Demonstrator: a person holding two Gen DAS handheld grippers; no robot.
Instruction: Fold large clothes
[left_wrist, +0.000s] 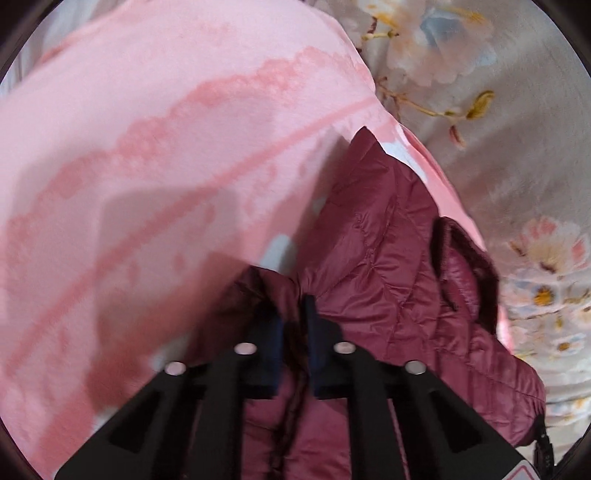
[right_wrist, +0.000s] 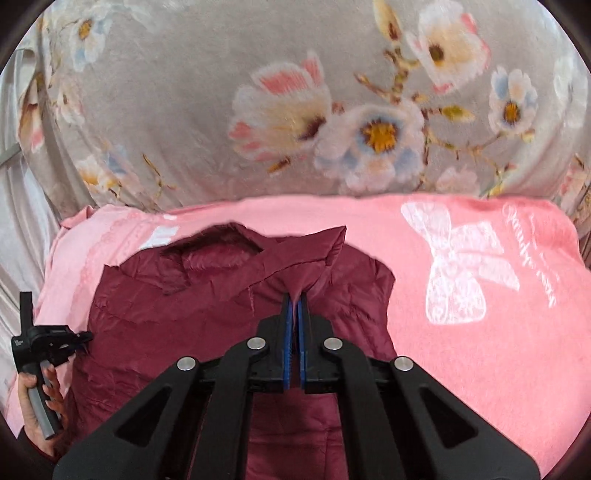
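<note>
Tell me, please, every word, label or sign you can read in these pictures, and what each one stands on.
White cursive script on the pink blanket, beside the white bow print: too blurred to read.
Small white marking on the left claw's black body: too small to read.
Red and white sticker corner on the claw body: cut off, unreadable.
No text shows on the maroon jacket.

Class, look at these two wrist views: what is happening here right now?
A person is folding a maroon quilted jacket that lies on a pink blanket, spread over a grey floral cover. The right hand-held gripper is shut on a pinch of the jacket near its collar. The left hand-held gripper grips another part of the jacket, its jaws close together around bunched fabric. The fold is not finished.
</note>
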